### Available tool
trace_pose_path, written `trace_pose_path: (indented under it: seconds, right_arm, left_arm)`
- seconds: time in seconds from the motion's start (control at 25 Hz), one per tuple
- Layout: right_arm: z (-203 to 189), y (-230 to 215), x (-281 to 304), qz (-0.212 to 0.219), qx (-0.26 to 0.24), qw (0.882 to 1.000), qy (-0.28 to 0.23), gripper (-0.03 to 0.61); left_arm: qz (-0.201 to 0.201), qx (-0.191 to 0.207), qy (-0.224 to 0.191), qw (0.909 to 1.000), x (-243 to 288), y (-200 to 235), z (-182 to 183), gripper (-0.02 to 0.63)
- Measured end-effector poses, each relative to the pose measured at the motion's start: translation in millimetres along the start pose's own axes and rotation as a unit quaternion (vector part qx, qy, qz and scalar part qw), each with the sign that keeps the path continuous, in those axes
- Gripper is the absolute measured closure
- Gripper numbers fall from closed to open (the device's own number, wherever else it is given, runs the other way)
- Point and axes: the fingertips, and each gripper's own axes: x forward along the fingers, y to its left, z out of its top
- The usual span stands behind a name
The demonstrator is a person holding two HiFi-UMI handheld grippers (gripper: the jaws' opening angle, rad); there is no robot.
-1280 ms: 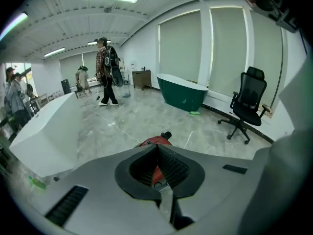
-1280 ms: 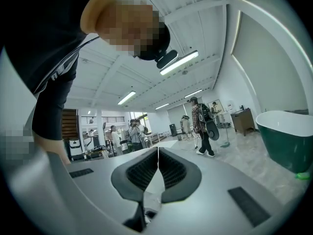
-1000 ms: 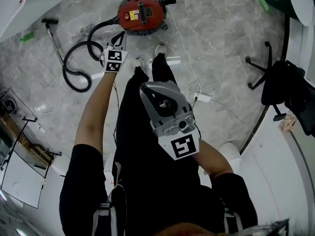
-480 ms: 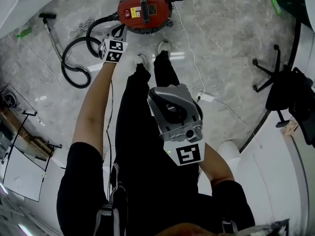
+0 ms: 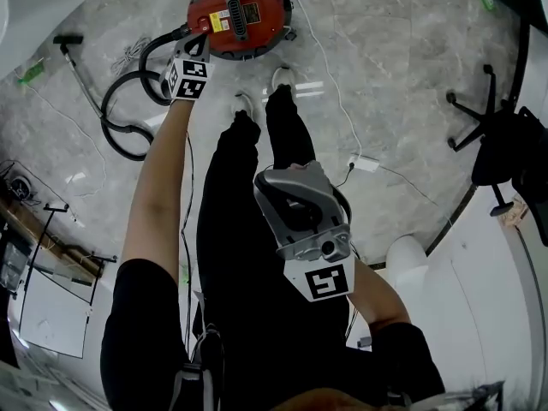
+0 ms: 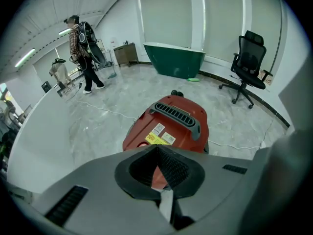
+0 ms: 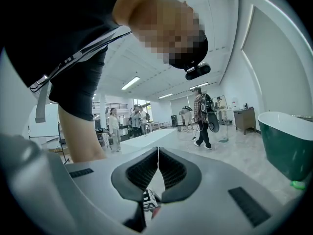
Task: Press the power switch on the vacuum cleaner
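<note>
Vacuum (image 5: 235, 15), a red canister, sits on the floor just ahead of the person's feet, its hose (image 5: 128, 101) looping off to the left. The left gripper (image 5: 199, 45) reaches down over its near edge with jaws closed on nothing, probably so the joined tips make one blunt point for pushing a button. In the left gripper view those tips aim at the labels (image 6: 159, 136) below the handle (image 6: 178, 116); I cannot pick out the switch itself. The right gripper (image 5: 291, 199) is held by the torso, jaws closed and empty, out of the way.
</note>
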Motion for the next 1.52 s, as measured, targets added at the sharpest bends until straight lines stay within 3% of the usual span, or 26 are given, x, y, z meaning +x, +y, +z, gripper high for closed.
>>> trace_pose_path:
  seconds: [0.2,0.4,0.6,0.76,0.96,1.52]
  right_arm:
    - [-12.0,-4.6,2.2,-0.007,0.017,1.000,0.002,0.558]
    - [-30.0,6.8,-1.9,0.013,0.014,1.000,0.022,0.558]
    - [-39.0,20.0,2.2,0.038,0.015,0.999,0.027,0.558]
    - [-40.4,12.7,8.0,0.032,0.026,0.999,0.028,0.558]
    - [-39.3,6.9,19.8,0.025,0.034,0.999,0.021,0.558]
    - [-33.9,13.9,18.4,0.017,0.030,0.999,0.018,0.558]
  left_arm:
    - [0.018,-0.007,0.012,0.9998,12.9,14.4,-12.3,0.595]
    - [0.008,0.004,0.016,0.9998,25.6,11.4,-13.1,0.595]
    - [0.000,-0.027,0.033,0.9991,36.0,16.1,-19.3,0.595]
    - [-0.005,-0.033,0.032,0.9989,34.4,13.9,-22.3,0.595]
    - [-0.043,-0.015,0.053,0.9976,44.7,9.3,-27.6,0.595]
    - [-0.043,0.001,0.035,0.9985,39.8,10.3,-20.3,0.595]
